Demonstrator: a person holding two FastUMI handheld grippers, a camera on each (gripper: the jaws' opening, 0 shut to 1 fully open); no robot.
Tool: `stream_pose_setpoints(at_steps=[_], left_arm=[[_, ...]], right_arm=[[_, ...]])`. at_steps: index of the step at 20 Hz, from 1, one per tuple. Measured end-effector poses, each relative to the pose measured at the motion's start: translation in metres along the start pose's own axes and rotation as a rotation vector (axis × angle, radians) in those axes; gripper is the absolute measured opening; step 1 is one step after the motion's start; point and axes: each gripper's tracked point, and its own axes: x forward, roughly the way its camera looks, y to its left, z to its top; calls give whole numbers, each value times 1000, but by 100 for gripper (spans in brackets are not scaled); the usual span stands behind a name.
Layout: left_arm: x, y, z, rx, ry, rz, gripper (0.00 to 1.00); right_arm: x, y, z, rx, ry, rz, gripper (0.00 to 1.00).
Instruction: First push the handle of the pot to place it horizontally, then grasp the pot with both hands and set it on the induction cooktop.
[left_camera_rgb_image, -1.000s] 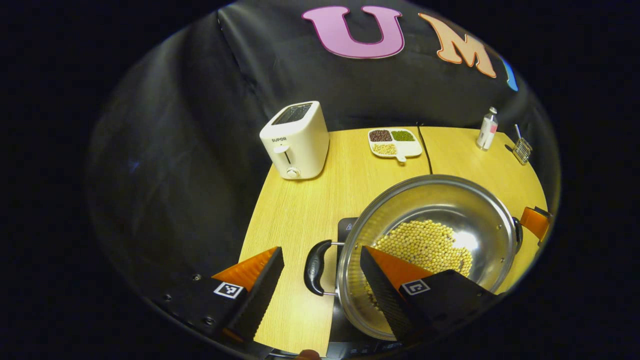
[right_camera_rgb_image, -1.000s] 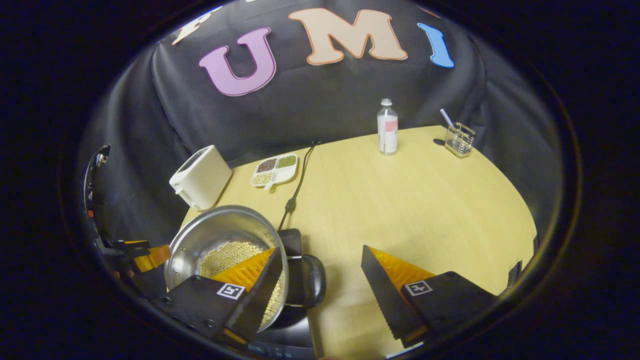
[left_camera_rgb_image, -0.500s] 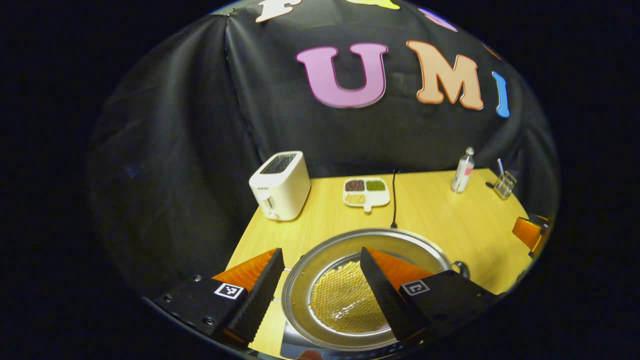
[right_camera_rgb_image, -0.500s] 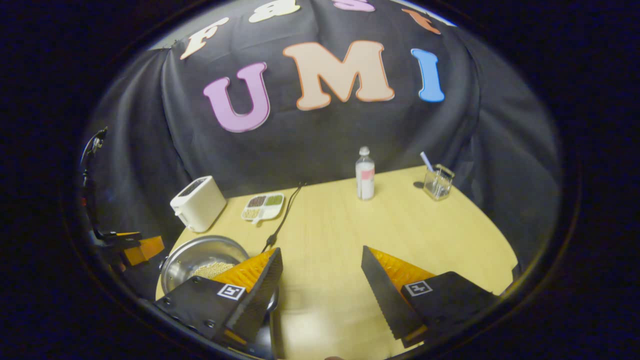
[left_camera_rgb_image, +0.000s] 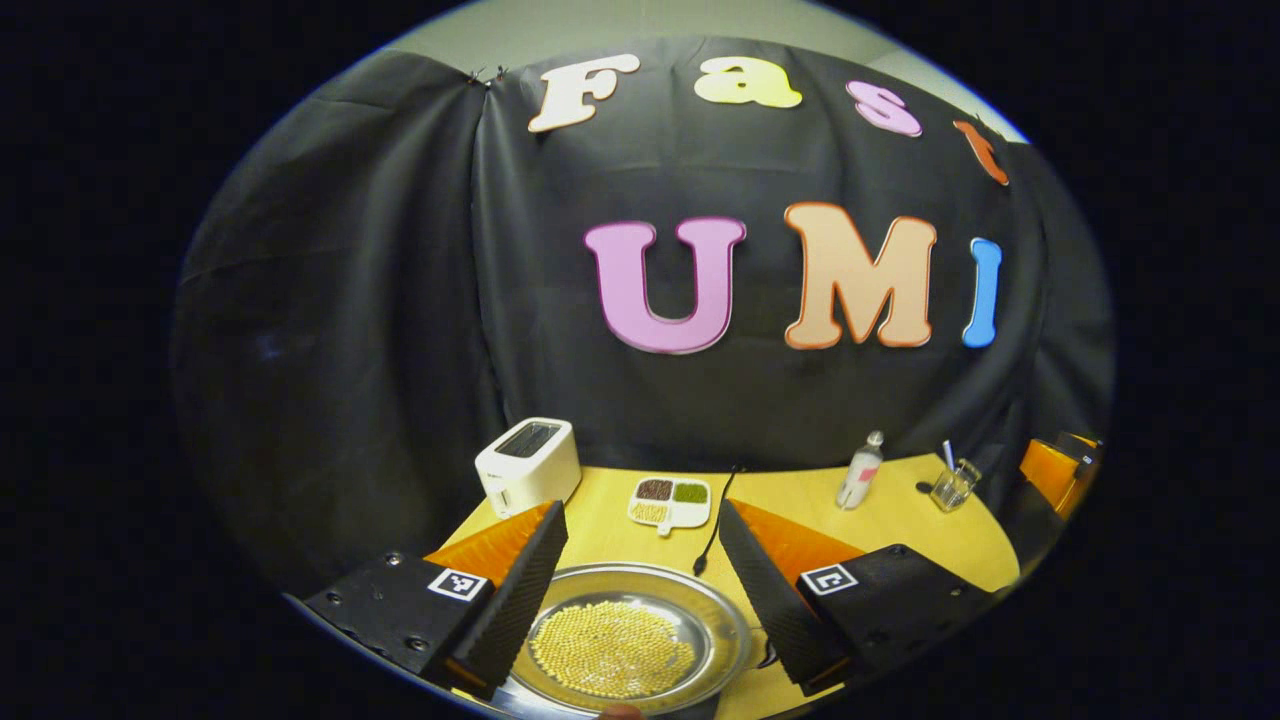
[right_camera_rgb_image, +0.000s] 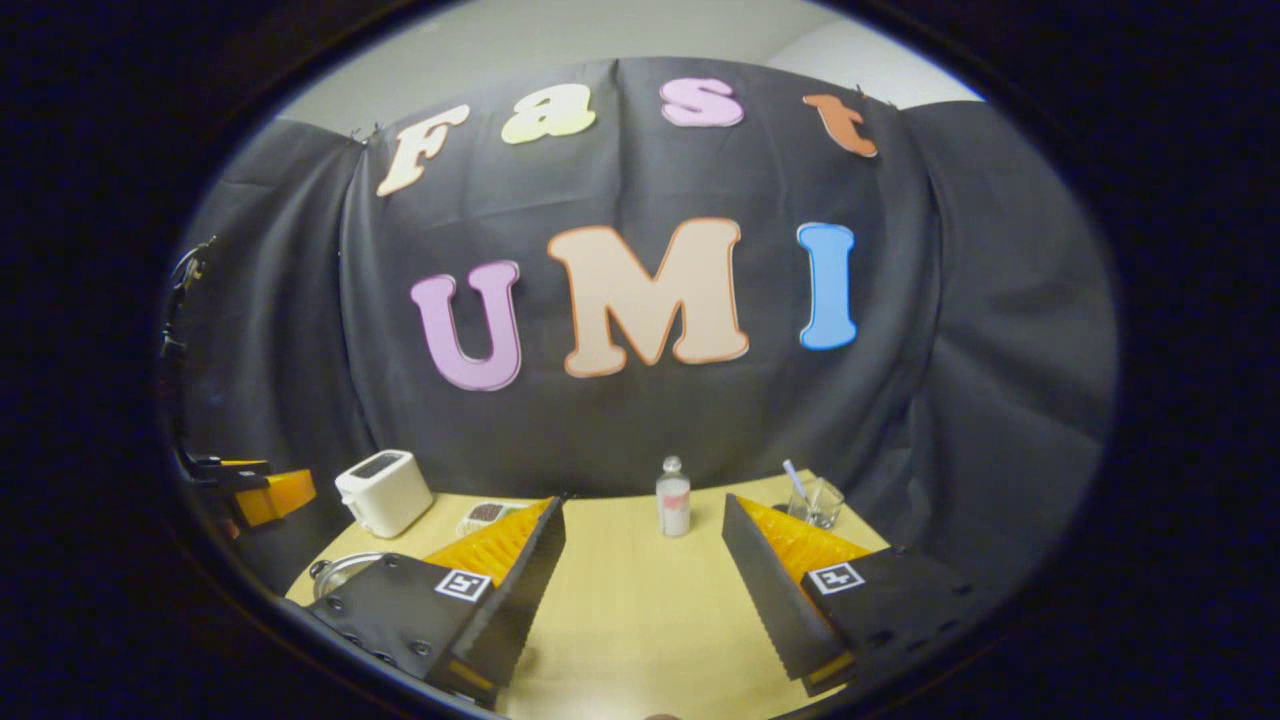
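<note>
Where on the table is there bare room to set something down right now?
The widest bare stretch of the table lies in front of the bottle and the glass, right of the pot. It is crowded on the left: the toaster, the divided dish, the black cord and the pot sit close together.

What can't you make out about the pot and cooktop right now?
- Pot handles: left gripper view, hidden behind the left gripper fingers.
- Cooktop: left gripper view, cut off at the bottom edge under the pot, so contact is unclear.
- Pot in the right gripper view: just a rim sliver behind the right gripper.
- Tray contents: too small to identify.
</note>
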Motion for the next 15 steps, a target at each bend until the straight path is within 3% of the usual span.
stream_pose_setpoints(at_steps=[1, 2, 3, 6, 7, 8, 11, 12, 14, 15], left_arm=[[-6, -7, 11, 4, -27, 4, 98], [-11, -13, 20, 7, -51, 8, 98], [-17, -18, 31, 13, -93, 13, 98], [-34, -35, 42, 29, -168, 24, 98], [-41, -42, 46, 32, -184, 21, 98], [-49, -49, 47, 31, -195, 22, 100], [-65, -65, 54, 44, -242, 36, 98], [-70, -69, 54, 45, -248, 40, 98], [-80, -82, 55, 35, -260, 40, 99], [-84, -86, 56, 30, -266, 43, 97]], right_arm=[[-4, -6, 12, -7, -29, 5, 92], [-8, -11, 21, -14, -48, 13, 99], [-13, -15, 29, -18, -65, 22, 92], [-22, -30, 44, -33, -112, 38, 92], [-25, -35, 48, -43, -123, 43, 99], [-27, -39, 48, -50, -127, 50, 92], [-34, -52, 51, -66, -137, 72, 92], [-37, -62, 58, -79, -141, 77, 99], [-41, -68, 63, -94, -156, 89, 99], [-44, -73, 67, -94, -165, 97, 92]])
